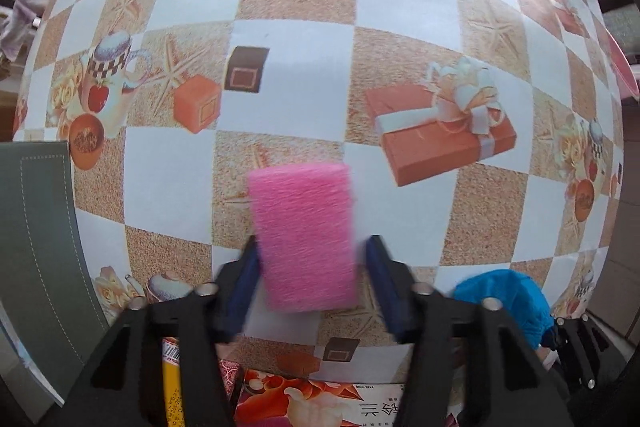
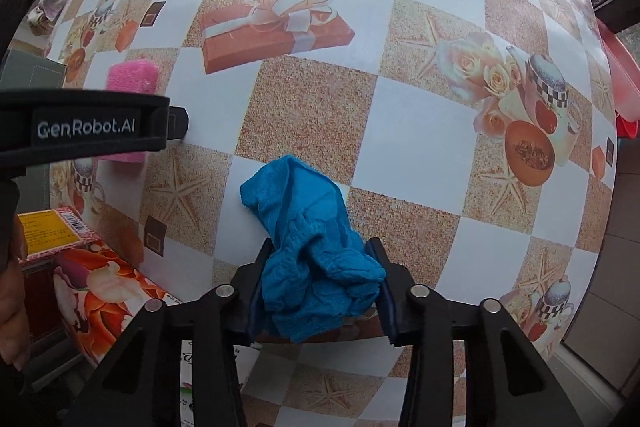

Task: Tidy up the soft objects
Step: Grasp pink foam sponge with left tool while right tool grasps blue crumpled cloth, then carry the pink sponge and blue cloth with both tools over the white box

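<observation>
Above checkered patterned worktop (image 1: 404,7): left gripper (image 1: 310,255) jaws clamping pink rectangular sponge (image 1: 304,235); right gripper (image 2: 318,259) jaws pinching crumpled blue cloth (image 2: 312,259).

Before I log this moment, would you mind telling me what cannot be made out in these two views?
- Left wrist view: whether the right-hand pad grips the pink sponge; motion blur smears that edge.
- Right wrist view: the sponge's middle, hidden behind the left gripper's black strap.
- Right wrist view: the lower end of the blue cloth, tucked between the right gripper fingers.
- Both views: the floral box, cut off by gripper bodies and the frame edge.
</observation>
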Demonstrator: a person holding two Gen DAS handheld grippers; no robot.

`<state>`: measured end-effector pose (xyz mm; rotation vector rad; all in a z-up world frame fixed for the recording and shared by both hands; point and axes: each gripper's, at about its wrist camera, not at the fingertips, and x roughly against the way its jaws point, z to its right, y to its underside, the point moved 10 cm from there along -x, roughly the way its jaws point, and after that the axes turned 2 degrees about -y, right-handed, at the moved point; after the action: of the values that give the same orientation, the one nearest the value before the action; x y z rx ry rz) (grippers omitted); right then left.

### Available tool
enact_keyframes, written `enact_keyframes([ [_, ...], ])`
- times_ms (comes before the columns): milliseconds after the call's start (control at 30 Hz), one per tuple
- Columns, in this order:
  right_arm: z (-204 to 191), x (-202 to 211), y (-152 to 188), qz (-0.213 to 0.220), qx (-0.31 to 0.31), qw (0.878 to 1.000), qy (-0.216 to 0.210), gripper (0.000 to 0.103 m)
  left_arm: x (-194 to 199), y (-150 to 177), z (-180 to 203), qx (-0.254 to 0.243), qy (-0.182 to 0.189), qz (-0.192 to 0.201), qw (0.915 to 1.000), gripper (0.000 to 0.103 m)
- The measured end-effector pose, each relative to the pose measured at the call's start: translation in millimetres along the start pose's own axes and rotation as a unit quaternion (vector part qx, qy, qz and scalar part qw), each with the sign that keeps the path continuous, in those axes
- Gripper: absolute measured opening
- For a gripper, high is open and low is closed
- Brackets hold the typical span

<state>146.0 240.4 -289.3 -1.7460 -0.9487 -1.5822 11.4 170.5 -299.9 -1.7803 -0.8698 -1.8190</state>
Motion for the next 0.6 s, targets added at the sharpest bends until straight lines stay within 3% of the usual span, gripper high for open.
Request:
enact_keyframes([
  [367, 4.5, 43.2, -7.0, 0.036, -0.061, 0.997, -0.041, 0.041, 48.7, 17.6, 42.5, -0.097, 0.004, 0.056, 0.9937, 0.046],
  [600, 19.0, 54.9, 10.7, 0.044, -0.100, 0.993, -0.052, 0.041, 82.7, 37.1, 61.2, -0.139, 0.023, 0.076, 0.9870, 0.046],
])
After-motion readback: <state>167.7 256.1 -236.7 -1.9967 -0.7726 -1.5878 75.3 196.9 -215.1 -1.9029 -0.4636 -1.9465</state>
